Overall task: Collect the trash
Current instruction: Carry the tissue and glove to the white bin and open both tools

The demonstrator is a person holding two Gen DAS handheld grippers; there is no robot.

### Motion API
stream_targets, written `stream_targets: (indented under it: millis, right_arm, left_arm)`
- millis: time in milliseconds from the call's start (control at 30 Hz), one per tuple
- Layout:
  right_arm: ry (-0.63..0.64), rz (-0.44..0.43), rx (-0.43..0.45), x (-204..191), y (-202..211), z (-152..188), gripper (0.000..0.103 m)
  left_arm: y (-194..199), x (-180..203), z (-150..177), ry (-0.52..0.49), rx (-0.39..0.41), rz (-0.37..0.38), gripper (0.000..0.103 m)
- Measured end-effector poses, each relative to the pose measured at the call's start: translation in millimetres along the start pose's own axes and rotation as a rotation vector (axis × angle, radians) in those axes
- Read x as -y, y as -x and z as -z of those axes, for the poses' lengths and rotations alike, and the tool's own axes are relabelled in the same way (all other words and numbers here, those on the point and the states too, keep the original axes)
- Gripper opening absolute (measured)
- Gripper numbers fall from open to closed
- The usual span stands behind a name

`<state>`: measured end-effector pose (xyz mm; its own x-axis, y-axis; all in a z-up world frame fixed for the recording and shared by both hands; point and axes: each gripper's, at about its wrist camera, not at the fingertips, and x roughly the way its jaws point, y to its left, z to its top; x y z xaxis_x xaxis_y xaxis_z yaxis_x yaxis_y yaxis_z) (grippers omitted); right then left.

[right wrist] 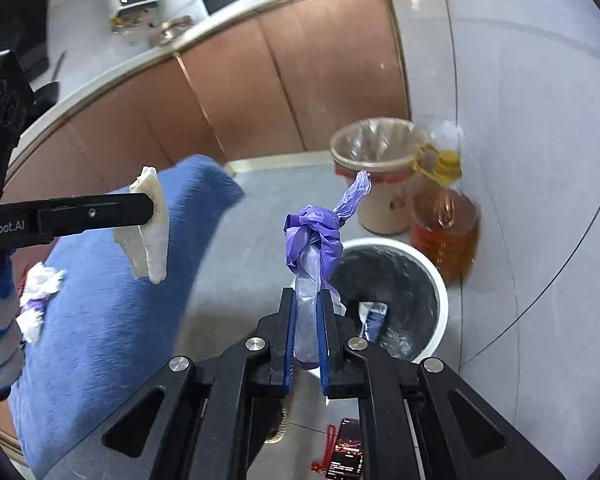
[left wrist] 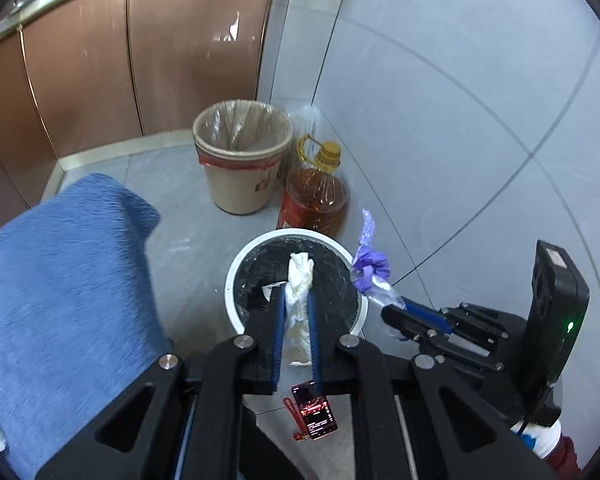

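Nearest in the left wrist view, a crumpled white tissue (left wrist: 299, 300) is pinched between the blue pads of the left tool (left wrist: 296, 308), w/ the wad's tip poking out past the fingertips and held above the mouth of a white-rimmed bin w/ black liner (left wrist: 236, 264). In the right wrist view, the right tool (right wrist: 309, 312) is seen pressed onto a purple-and-clear plastic bag bundle (right wrist: 314, 248), which sticks up and out from between the fingers, its twisted end pointing away; the same bundle is seen from the left wrist at approx. the bin's right rim. A wrapper piece (right wrist: 372, 316) is seen lying inside the black-lined bin. A phone w/ lit screen (left wrist: 315, 410) and a red item beside it are seen on the floor below the tools. To the left, a blue cloth-covered surface (right wrist: 112, 320) is seen, w/ more crumpled white and purple scraps (right wrist: 40, 292) lying on it. Just beyond the white-rimmed bin, a bottle of amber oil w/ yellow cap (left wrist: 318, 196) is stood on the floor by the grey wall. Next to it, further back, a beige bin w/ clear liner (left wrist: 242, 160) is seen, in front of brown cabinet doors (left wrist: 140, 64). Furthest off, the tabletop (right wrist: 148, 12) above the cabinets is seen carrying appliances and clutter, too blurred to be told apart.
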<state>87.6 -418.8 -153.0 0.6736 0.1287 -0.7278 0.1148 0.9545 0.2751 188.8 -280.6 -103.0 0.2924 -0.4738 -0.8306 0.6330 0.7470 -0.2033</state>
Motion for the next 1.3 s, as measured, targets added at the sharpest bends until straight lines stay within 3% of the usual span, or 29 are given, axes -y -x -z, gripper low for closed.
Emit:
stream_targets:
  millis: [367, 433, 533, 633, 1000, 1133, 1300]
  right_arm:
    - [-0.057, 0.053, -0.124, 36, -76, 7, 0.013]
    - [-0.061, 0.062, -0.143, 39, -85, 7, 0.013]
    - [-0.063, 0.079, -0.163, 42, -91, 7, 0.015]
    - [-0.070, 0.086, -0.162, 41, -90, 9, 0.026]
    - [-0.075, 0.109, -0.133, 37, -64, 14, 0.032]
    - [-0.074, 0.113, -0.125, 36, -56, 15, 0.033]
    - [-0.078, 0.113, -0.116, 33, -54, 17, 0.033]
  left_arm:
    - [-86, -7, -17, 0.071, -0.068, 0.012, 0.012]
    - [-92, -6, -17, 0.077, -0.075, 0.018, 0.017]
    - [-94, -8, -14, 0.096, -0.074, 0.038, 0.027]
    - [-90, -10, -12, 0.111, -0.059, 0.051, 0.036]
    - [-80, -1, -16, 0.126, -0.036, 0.055, 0.043]
    - [-79, 0, -18, 0.126, -0.033, 0.052, 0.051]
    - [-72, -1, -18, 0.136, -0.023, 0.058, 0.052]
